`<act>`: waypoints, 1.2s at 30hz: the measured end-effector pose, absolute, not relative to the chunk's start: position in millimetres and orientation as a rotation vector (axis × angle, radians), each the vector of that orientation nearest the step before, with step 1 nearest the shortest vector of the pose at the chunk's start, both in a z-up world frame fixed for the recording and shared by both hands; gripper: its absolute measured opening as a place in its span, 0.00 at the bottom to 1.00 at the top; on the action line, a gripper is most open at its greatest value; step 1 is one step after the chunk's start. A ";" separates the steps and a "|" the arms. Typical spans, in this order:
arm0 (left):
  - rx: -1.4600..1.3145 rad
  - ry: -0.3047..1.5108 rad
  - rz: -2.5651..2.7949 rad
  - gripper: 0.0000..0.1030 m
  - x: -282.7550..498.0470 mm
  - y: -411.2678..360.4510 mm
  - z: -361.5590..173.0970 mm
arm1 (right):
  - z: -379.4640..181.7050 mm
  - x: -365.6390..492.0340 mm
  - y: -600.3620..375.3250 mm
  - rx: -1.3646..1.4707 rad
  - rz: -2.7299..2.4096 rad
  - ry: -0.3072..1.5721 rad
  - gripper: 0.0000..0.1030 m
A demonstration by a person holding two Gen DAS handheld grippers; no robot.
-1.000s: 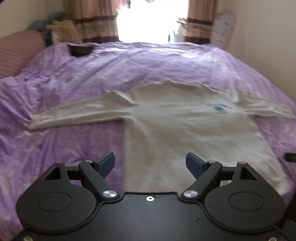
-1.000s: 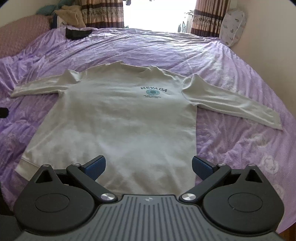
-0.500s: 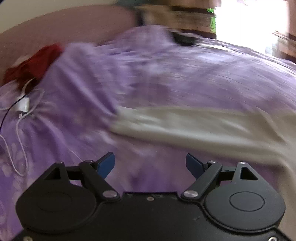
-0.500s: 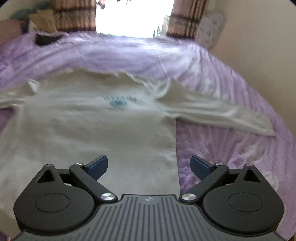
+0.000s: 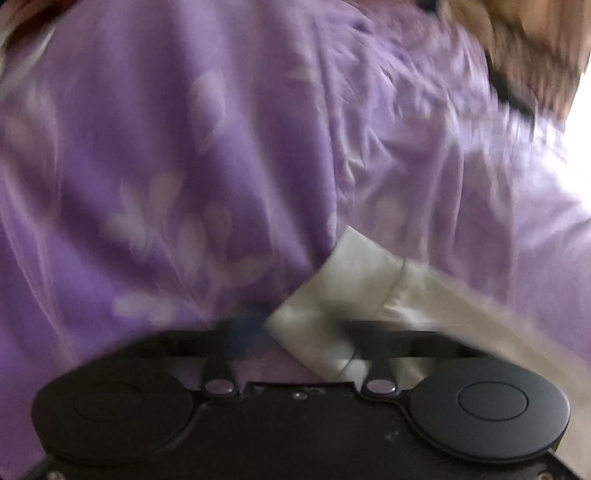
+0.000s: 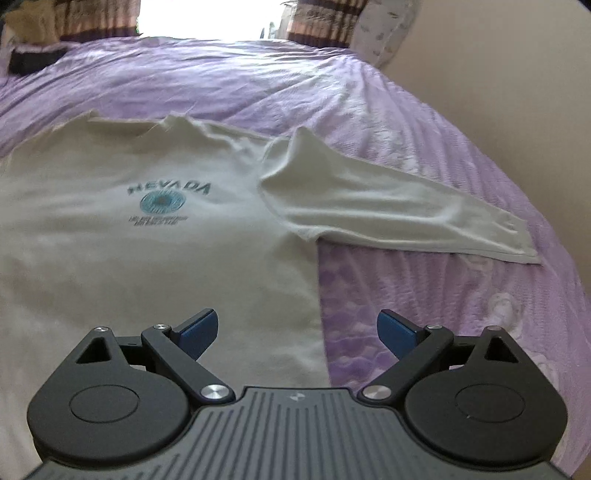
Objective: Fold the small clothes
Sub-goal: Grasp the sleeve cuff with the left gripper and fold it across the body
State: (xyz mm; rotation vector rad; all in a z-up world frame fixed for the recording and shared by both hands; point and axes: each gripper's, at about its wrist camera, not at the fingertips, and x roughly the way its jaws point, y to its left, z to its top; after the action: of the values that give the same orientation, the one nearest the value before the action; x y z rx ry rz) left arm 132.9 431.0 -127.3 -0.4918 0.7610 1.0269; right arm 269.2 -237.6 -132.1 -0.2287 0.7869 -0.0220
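Observation:
A white long-sleeved shirt (image 6: 147, 258) with a blue "NEVADA" print lies flat on the purple bedsheet (image 6: 424, 295). In the blurred left wrist view, the end of its left sleeve, the cuff (image 5: 354, 266), runs in from the right. My left gripper (image 5: 303, 328) is closing on it, and the cuff's near corner sits pinched between the smeared fingers. My right gripper (image 6: 297, 328) hangs open over the shirt's right side edge with nothing between its fingers. The right sleeve (image 6: 388, 214) stretches out to the right.
The bedsheet (image 5: 184, 147) is wrinkled around the cuff. A wall (image 6: 517, 92) runs close along the bed's right edge. A patterned pillow (image 6: 388, 33) and curtains (image 6: 317, 26) stand at the far end, and a dark object (image 6: 33, 59) lies at the far left.
My left gripper swung left from the shirt's body to the left sleeve's end, dropped low and went from wide open to closed on the cuff. My right gripper moved lower and rightward.

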 end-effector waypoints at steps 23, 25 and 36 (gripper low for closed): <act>-0.184 0.499 0.708 0.01 207.9 283.7 6.8 | -103.5 243.7 -288.2 -0.118 -0.021 0.698 1.00; -0.167 0.476 0.583 0.01 226.6 226.3 25.0 | -104.2 246.1 -296.2 -0.114 -0.022 0.708 1.00; -0.202 0.528 0.156 0.01 326.6 -53.2 23.4 | -107.5 301.9 -379.6 -0.215 -0.126 0.770 1.00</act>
State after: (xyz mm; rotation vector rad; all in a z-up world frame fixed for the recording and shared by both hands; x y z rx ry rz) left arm 326.6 -53.2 23.4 -0.2019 0.5281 0.1559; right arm 301.9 -379.6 -107.5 -0.2147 0.7697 -0.1257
